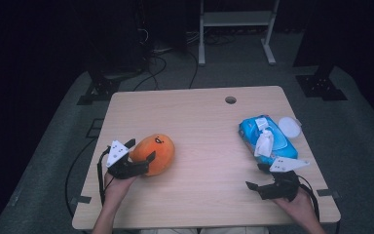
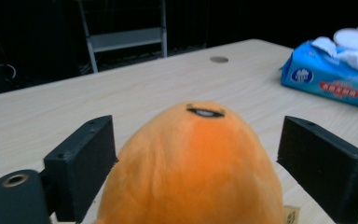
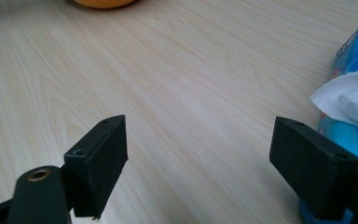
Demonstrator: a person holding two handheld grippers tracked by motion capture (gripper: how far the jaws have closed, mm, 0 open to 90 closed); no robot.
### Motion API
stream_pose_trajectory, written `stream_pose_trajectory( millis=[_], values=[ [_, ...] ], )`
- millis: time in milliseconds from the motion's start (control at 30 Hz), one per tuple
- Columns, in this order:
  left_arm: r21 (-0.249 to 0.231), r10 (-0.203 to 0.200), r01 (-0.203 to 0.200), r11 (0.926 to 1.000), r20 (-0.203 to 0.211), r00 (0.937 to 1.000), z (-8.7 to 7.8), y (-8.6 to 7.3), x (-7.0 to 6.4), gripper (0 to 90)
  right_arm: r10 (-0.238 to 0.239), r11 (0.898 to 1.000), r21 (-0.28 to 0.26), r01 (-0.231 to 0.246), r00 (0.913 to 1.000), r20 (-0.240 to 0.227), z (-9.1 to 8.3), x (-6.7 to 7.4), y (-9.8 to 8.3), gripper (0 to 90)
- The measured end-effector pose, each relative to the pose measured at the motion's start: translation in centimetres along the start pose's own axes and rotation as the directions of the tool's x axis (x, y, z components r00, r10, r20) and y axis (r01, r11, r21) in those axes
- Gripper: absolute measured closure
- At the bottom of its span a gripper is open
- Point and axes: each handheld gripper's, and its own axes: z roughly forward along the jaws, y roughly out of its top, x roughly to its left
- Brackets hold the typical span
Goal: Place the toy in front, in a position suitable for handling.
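Left tongs [image 1: 140, 150] spread apart around the orange plush toy [image 1: 154, 153] on the counter's [image 1: 199, 122] left side, should centre then squeeze evenly; right tongs [image 1: 259, 176] idle, apart, beside the wipes pack [image 1: 268, 139].

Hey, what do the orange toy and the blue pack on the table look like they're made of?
The orange toy looks like soft plush fabric: fuzzy matte nap, rounded stuffed shape, stitched face mark. The blue pack seems to be glossy plastic film, with printed labels and a sheen, and a white tissue-like sheet sticking out.
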Motion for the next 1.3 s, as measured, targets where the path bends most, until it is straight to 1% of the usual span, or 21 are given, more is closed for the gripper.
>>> stream_pose_trajectory(
  millis=[100,133,233,267,300,367,433,467,533,567,600,633,700,733,767,833,1000,1100,1167,1200,1300],
  values=[
    [0.016,0.003,-0.003,0.9999,0.003,1.0000,0.4,-0.3,0.0,15.0,0.001,1.000,-0.001,-0.001,1.0000,-0.002,0.0,0.0,0.0,18.1],
    [0.042,0.000,0.000,0.9991,-0.004,1.0000,0.7,-0.5,0.0,15.5,0.004,1.000,0.002,-0.004,1.0000,-0.002,0.0,-0.1,0.0,18.1],
    [0.060,-0.004,0.004,0.9982,0.000,1.0000,0.9,-0.7,0.1,17.4,0.008,1.000,0.003,-0.008,1.0000,-0.003,0.0,-0.1,0.0,18.1],
    [0.092,-0.010,0.011,0.9957,-0.005,0.9999,1.2,-1.0,0.1,18.6,0.006,1.000,-0.001,-0.006,1.0000,-0.004,-0.1,-0.1,0.0,18.1],
    [0.092,-0.010,0.011,0.9957,-0.005,0.9999,1.2,-1.0,0.1,18.8,0.006,1.000,-0.001,-0.006,1.0000,-0.004,-0.1,-0.1,0.0,18.1],
    [0.102,-0.025,0.027,0.9944,-0.023,0.9994,1.4,-1.3,0.1,18.8,0.006,1.000,-0.004,-0.006,1.0000,-0.006,-0.1,-0.1,0.0,18.1],
    [0.107,-0.049,0.055,0.9927,-0.055,0.9973,1.4,-1.3,0.0,19.9,0.009,1.000,-0.005,-0.009,0.9999,-0.008,-0.2,-0.1,0.0,18.2],
    [0.112,-0.050,0.056,0.9922,-0.062,0.9969,1.4,-1.4,0.0,21.1,0.008,1.000,-0.006,-0.008,0.9999,-0.009,-0.3,-0.1,-0.1,18.2],
    [0.118,-0.044,0.053,0.9916,-0.073,0.9964,1.4,-1.5,-0.1,25.4,0.006,1.000,-0.006,-0.006,0.9999,-0.008,-0.3,-0.1,-0.1,18.2],
    [0.118,-0.044,0.053,0.9916,-0.073,0.9964,1.4,-1.5,-0.1,30.0,0.006,1.000,-0.006,-0.006,0.9999,-0.008,-0.3,-0.1,-0.1,18.2],
    [0.123,-0.031,0.040,0.9916,-0.075,0.9967,1.4,-1.5,-0.2,30.0,0.006,1.000,-0.007,-0.006,0.9999,-0.009,-0.3,-0.1,-0.1,18.2],
    [0.130,-0.018,0.028,0.9911,-0.077,0.9969,1.4,-1.4,-0.3,38.4,0.008,1.000,-0.008,-0.008,0.9999,-0.010,-0.3,-0.1,0.0,18.3],
    [0.129,-0.010,0.020,0.9914,-0.080,0.9967,1.4,-1.4,-0.4,45.1,0.010,1.000,-0.006,-0.010,0.9999,-0.011,-0.2,-0.1,0.0,18.3],
    [0.124,-0.008,0.019,0.9921,-0.083,0.9965,1.4,-1.4,-0.5,45.1,0.010,1.000,-0.006,-0.010,0.9999,-0.011,-0.2,-0.1,0.0,18.3],
    [0.120,-0.006,0.015,0.9926,-0.080,0.9968,1.4,-1.2,-0.7,51.5,0.009,1.000,-0.002,-0.009,0.9999,-0.012,-0.1,-0.2,0.0,18.3],
    [0.111,0.012,-0.002,0.9938,-0.084,0.9964,1.5,-1.1,-0.9,55.2,0.011,1.000,0.000,-0.011,0.9999,-0.009,-0.1,-0.2,0.0,18.3],
    [0.095,0.016,-0.009,0.9954,-0.065,0.9978,1.4,-0.6,-1.2,60.3,0.015,1.000,-0.012,-0.015,0.9999,-0.007,-0.3,-0.3,0.0,18.2],
    [0.077,-0.006,0.009,0.9970,-0.031,0.9995,1.6,-0.1,-1.6,61.3,0.037,0.999,-0.016,-0.037,0.9993,-0.006,-0.4,-0.8,-0.2,18.3],
    [0.075,0.008,-0.007,0.9972,-0.012,0.9999,1.8,0.2,-2.0,62.1,0.044,0.999,-0.013,-0.044,0.9990,-0.002,-0.4,-0.9,-0.3,18.2],
    [0.075,0.008,-0.007,0.9972,-0.012,0.9999,1.8,0.2,-2.0,62.7,0.044,0.999,-0.015,-0.044,0.9990,-0.003,-0.4,-1.0,-0.3,18.3],
    [0.068,0.020,-0.022,0.9975,0.020,0.9996,2.2,0.8,-2.8,63.0,0.048,0.999,-0.015,-0.048,0.9989,-0.002,-0.4,-1.0,-0.3,18.3]
  ],
)
